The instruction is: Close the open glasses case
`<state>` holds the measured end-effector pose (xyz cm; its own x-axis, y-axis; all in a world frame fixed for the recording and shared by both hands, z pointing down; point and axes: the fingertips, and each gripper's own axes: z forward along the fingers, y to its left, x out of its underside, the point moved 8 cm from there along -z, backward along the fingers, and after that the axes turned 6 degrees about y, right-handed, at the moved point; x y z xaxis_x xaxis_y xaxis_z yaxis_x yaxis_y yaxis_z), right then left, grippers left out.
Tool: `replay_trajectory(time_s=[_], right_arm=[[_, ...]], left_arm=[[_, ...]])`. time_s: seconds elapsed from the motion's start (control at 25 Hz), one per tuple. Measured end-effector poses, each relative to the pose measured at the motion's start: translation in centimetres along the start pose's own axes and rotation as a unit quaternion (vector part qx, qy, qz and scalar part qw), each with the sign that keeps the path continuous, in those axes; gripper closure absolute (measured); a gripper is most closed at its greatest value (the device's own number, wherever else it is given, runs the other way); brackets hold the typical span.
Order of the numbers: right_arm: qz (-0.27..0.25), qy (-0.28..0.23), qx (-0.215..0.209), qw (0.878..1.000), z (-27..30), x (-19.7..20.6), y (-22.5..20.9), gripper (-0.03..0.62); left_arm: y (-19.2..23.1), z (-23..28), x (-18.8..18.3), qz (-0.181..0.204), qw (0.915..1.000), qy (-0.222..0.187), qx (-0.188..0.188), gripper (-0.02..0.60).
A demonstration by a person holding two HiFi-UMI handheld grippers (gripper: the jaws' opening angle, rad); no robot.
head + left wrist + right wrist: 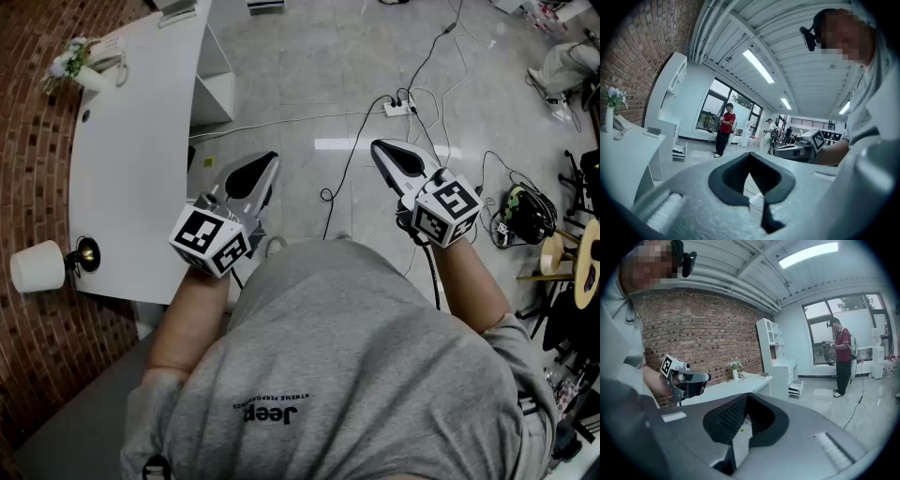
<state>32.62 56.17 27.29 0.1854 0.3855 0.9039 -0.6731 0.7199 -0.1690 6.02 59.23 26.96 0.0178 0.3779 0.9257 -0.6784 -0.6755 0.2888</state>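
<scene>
No glasses case shows in any view. My left gripper (271, 159) hangs in front of the person's body, over the grey floor just off the corner of the white desk (131, 178). Its jaws are shut with nothing between them (750, 155). My right gripper (377, 146) is held at about the same height to the right, also shut and empty (747, 396). Both point away from the body, slightly downward. Each gripper sees the other: the right one (802, 148) in the left gripper view, the left one (687, 378) in the right gripper view.
The desk along the brick wall carries a flower vase (77, 67) and a small lamp (41, 266). A power strip (399, 107) and cables lie on the floor ahead. Stands and gear (567, 253) crowd the right. A person in red (842, 357) stands far off by the windows.
</scene>
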Motion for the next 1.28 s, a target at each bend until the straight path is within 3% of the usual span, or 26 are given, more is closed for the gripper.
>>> replay_trajectory(time_s=[0.64,1.0,1.28], right_arm=[[0.004,-0.017,-0.003,1.000,-1.7,-0.3,-1.4,0.585],[-0.020,-0.013,-0.013,1.000,-5.2,-0.9,-5.2,0.585],[-0.026,-0.013,-0.025,0.999,-7.1,-0.7,-8.8,0.585]], left_arm=[[-1.7,1.3,-0.4,0.012,0.9999,-0.001,-0.005,0.584],[-5.7,4.8,-2.0,0.027,0.9992,-0.014,-0.025,0.584],[-7.9,8.1,-2.5,0.015,0.9991,-0.024,-0.031,0.584]])
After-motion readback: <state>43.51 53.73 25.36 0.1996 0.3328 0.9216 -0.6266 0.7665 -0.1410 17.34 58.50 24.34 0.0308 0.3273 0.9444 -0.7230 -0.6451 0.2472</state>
